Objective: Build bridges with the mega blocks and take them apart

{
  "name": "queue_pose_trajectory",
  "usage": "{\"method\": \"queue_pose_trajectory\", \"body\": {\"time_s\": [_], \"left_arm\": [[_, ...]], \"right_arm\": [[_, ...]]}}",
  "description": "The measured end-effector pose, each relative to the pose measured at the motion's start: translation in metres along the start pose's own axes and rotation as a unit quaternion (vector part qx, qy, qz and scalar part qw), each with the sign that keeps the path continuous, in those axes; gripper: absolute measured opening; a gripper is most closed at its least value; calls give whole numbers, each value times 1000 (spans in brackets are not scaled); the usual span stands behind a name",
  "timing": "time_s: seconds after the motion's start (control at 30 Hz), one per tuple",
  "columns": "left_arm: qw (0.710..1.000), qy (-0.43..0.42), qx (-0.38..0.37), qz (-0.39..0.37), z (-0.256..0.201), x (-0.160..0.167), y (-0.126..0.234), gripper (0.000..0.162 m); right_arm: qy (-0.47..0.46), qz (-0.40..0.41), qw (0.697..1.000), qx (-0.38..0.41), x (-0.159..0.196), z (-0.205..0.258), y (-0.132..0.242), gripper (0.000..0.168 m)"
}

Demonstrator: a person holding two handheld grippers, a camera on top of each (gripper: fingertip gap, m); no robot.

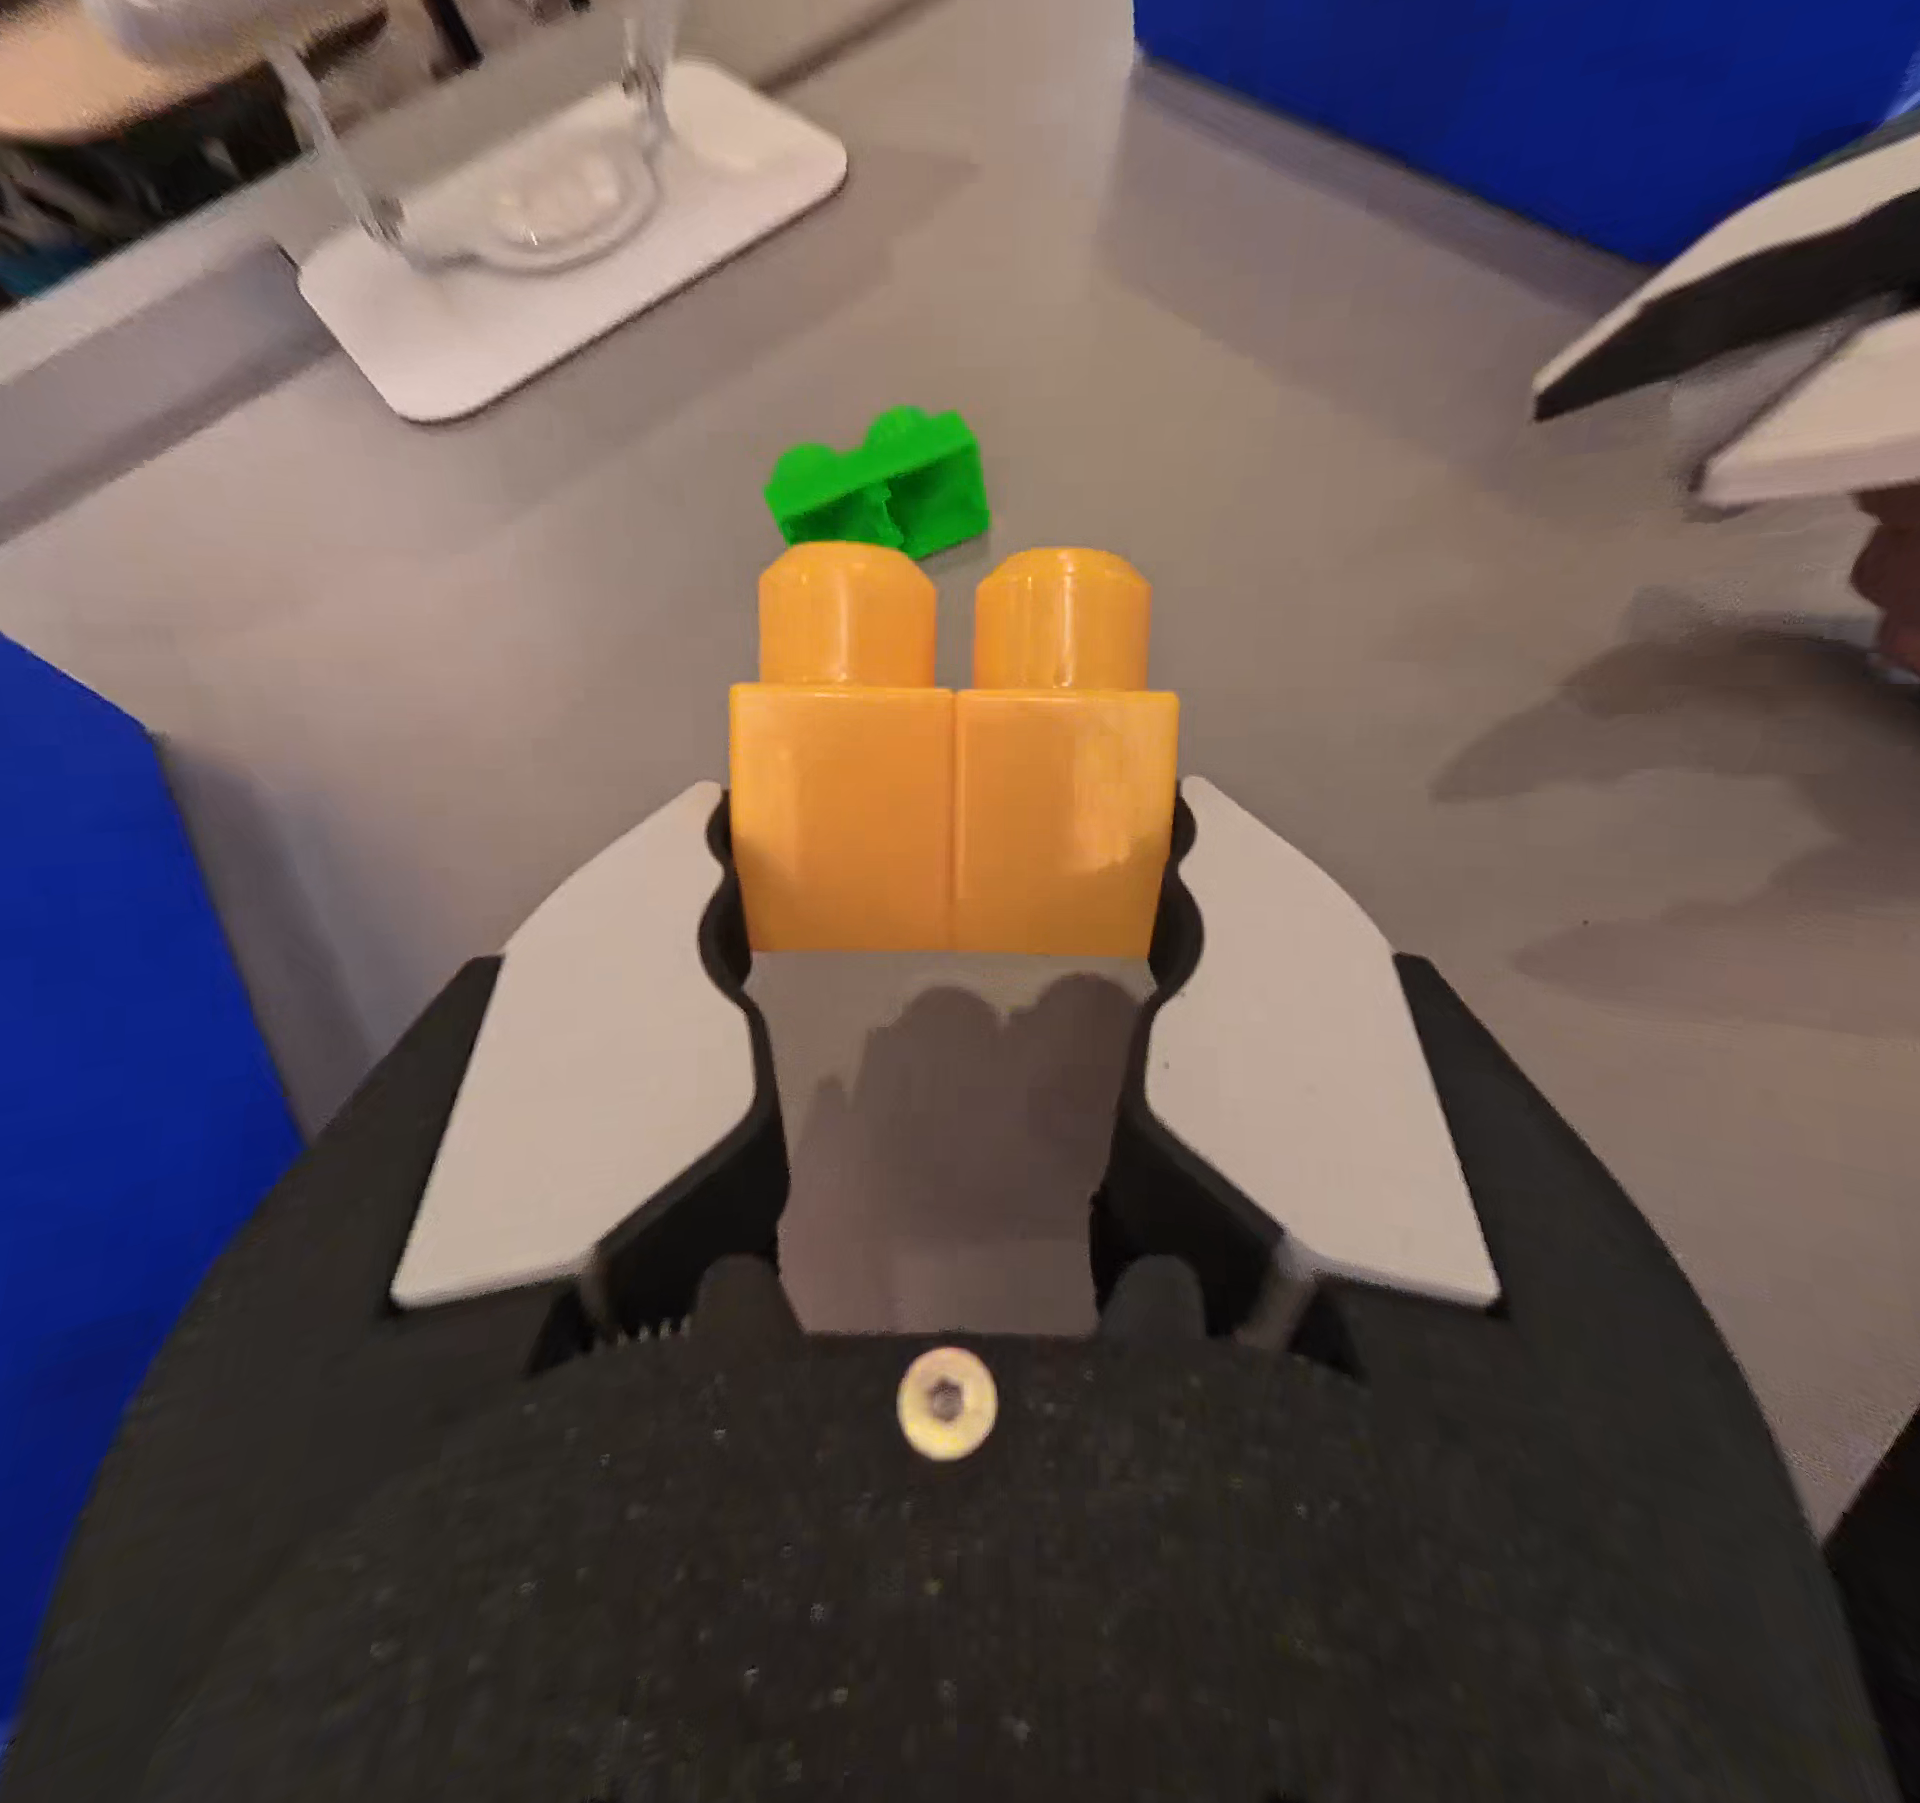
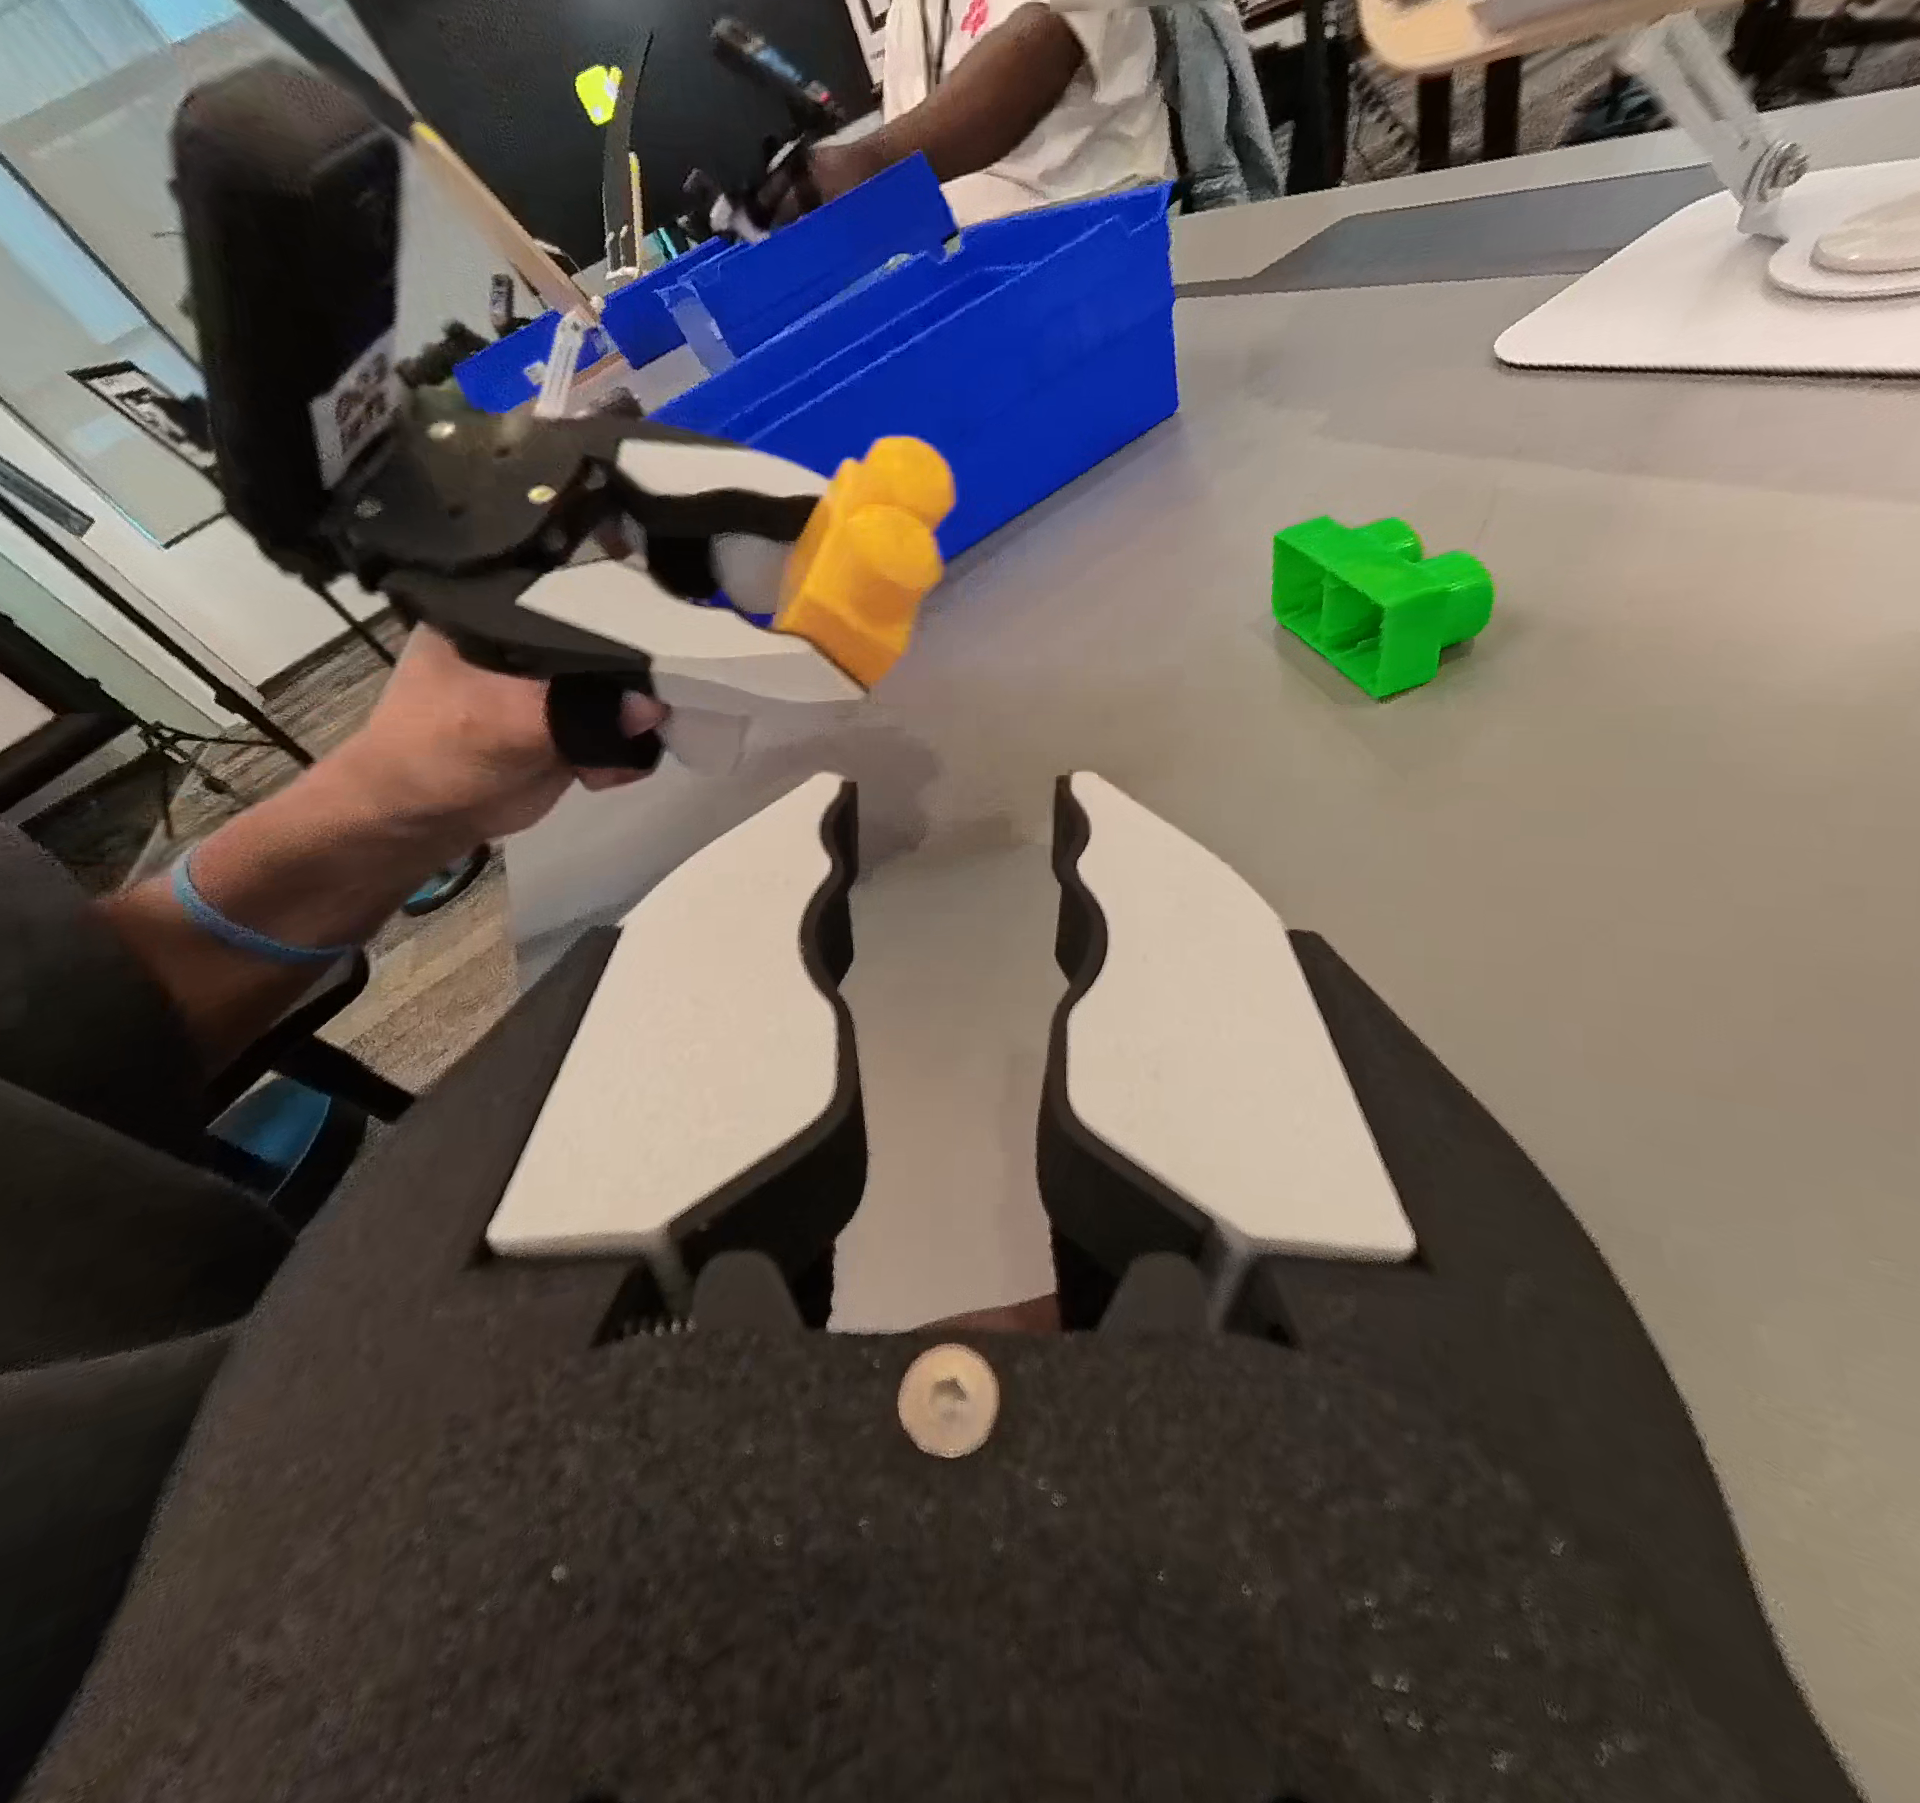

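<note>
My left gripper (image 1: pixel 954 818) is shut on an orange two-stud block (image 1: pixel 954 797) and holds it above the grey table, studs pointing away from the camera. The same gripper (image 2: pixel 831 590) and orange block (image 2: pixel 868 558) show at the left of the right wrist view. A green two-stud block (image 1: pixel 883 491) lies on its side on the table beyond the orange one. It also shows in the right wrist view (image 2: pixel 1371 605), hollow underside facing the camera. My right gripper (image 2: pixel 956 797) is open and empty, with a narrow gap between its fingers, above the table. Its fingers (image 1: pixel 1745 340) enter the left wrist view at the right edge.
Blue bins (image 2: pixel 956 351) stand on the grey table (image 2: pixel 1558 922) behind the left gripper. They also show at the edges of the left wrist view (image 1: pixel 1507 39). A white stand base (image 1: pixel 582 257) sits at the back. A person (image 2: pixel 1039 112) is behind the bins.
</note>
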State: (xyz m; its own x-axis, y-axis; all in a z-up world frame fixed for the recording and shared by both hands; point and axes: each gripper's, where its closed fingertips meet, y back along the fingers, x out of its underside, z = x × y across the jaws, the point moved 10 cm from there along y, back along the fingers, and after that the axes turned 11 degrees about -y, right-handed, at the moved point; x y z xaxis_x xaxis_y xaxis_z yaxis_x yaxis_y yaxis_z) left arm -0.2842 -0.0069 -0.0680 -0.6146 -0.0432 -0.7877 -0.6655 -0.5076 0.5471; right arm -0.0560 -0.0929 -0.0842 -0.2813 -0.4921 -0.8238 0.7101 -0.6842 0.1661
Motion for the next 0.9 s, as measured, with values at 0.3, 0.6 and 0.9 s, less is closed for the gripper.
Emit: {"method": "queue_pose_trajectory", "body": {"time_s": [0.3, 0.6, 0.9], "left_arm": [[996, 24, -5, -87, 5, 27, 16, 76], [994, 22, 16, -106, -4, 31, 20, 76], [991, 37, 56, -112, -5, 32, 17, 76]], "right_arm": [[157, 209, 953, 152, -92, -26, -70, 46], [-173, 347, 917, 88, -111, -126, -139, 47], [-191, 481, 855, -8, -104, -147, -166, 58]]}}
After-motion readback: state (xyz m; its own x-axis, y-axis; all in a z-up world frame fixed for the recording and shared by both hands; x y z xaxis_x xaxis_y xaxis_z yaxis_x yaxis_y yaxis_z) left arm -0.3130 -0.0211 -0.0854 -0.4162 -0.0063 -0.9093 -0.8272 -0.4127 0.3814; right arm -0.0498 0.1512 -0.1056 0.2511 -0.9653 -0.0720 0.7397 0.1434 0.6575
